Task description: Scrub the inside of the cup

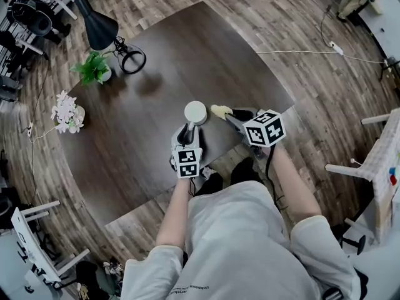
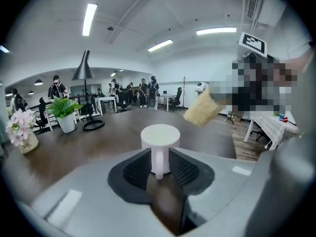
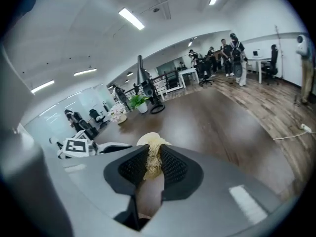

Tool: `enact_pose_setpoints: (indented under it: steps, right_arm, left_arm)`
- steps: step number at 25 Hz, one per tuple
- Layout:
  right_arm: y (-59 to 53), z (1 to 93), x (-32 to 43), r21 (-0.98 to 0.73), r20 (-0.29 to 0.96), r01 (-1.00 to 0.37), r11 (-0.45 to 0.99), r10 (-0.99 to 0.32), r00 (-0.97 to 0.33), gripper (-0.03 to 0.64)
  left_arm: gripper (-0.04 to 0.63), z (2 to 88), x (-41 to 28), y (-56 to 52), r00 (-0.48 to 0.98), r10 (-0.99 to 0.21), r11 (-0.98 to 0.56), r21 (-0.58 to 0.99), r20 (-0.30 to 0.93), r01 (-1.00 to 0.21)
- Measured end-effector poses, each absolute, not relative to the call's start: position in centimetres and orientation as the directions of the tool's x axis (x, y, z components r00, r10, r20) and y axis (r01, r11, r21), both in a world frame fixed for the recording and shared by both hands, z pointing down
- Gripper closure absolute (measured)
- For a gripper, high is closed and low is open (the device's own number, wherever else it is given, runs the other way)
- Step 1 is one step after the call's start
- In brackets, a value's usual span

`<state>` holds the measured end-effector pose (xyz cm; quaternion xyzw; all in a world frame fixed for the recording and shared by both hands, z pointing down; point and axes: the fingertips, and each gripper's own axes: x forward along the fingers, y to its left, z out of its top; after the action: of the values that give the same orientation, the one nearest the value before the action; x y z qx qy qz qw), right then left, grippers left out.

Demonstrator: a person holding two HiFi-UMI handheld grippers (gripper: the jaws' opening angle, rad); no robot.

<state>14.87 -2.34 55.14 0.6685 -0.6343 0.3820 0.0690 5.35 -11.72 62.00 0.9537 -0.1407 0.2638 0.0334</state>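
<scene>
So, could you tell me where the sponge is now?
In the head view, the sponge is in the right tool, just right of the cup.

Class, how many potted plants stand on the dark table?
2: a green plant beside the lamp base, and a pale flowering plant at the left corner of the table. None seems hidden.

Right tool [image 3: 154,149] pinches fibrous scrubber [image 3: 152,163] — table [image 3: 222,120] beyond

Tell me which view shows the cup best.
Left gripper view: the cup sits close and centred, its handle between the jaws. Head view shows the cup small from above. Right gripper view: the sponge seems to hide it.
</scene>
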Motion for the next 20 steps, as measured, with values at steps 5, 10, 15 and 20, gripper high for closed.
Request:
enact_pose_setpoints:
  steps: [5,10,15,20]
  right_arm:
    - [1.0,55.6,14.5,-0.305,0.557,-0.903,-0.301,-0.826,0.088,0.526]
    - [2.1,54.7,12.6,-0.180,0.520,-0.930,-0.320,-0.834,0.186,0.526]
    - [1.9,55.0,9.5,-0.164,0.520,-0.928,-0.334,-0.829,0.207,0.526]
    - [2.1,55.9,7.6,-0.188,0.529,-0.932,-0.309,-0.832,0.169,0.529]
  left_arm:
    - [0.579,59.3,2.5,-10.2,0.833,-0.315,-0.922,0.062,0.454,-0.382]
    - [0.595,57.2,2.2,-9.2,0.799,-0.371,-0.883,0.087,0.473,-0.462]
    - [0.595,55.1,1.1,-7.7,0.784,-0.374,-0.869,0.107,0.495,-0.482]
    - [0.595,54.6,-0.2,-6.6,0.786,-0.388,-0.858,0.122,0.481,-0.498]
